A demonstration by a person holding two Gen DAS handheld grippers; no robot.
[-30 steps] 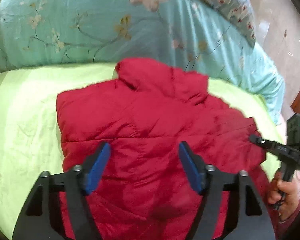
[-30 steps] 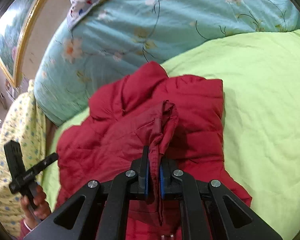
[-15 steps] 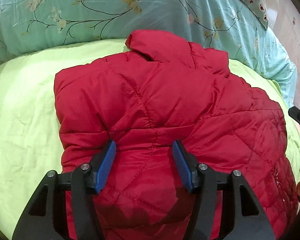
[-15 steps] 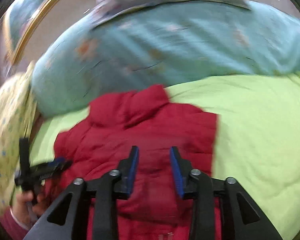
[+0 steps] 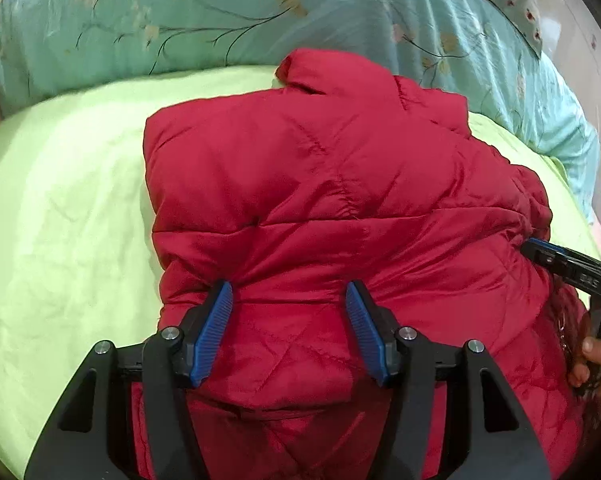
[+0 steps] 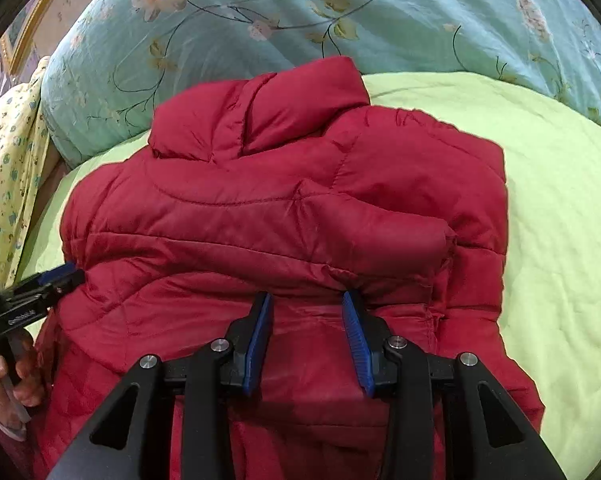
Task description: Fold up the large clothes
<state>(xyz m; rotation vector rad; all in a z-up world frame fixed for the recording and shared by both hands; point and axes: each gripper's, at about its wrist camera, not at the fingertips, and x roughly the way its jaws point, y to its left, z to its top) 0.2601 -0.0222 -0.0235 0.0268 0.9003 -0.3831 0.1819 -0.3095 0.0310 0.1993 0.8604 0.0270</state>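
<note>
Puffy quilted red jacket [image 5: 320, 208]: soft, slippery, springy; best pinched at hem, frame bottom. Left gripper [image 5: 288, 322] wide, right gripper [image 6: 306, 322] wide, both empty.

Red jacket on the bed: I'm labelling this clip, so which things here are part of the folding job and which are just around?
Part of the job:
red jacket
left gripper, jaws open
right gripper, jaws open

Just around:
green sheet
floral quilt
yellow patterned cloth

Both wrist views look forward along parted jaws, close above the red jacket [image 5: 340, 200] on the bed [image 5: 60, 220], toward the floral quilt [image 6: 380, 12]; both share these.
</note>
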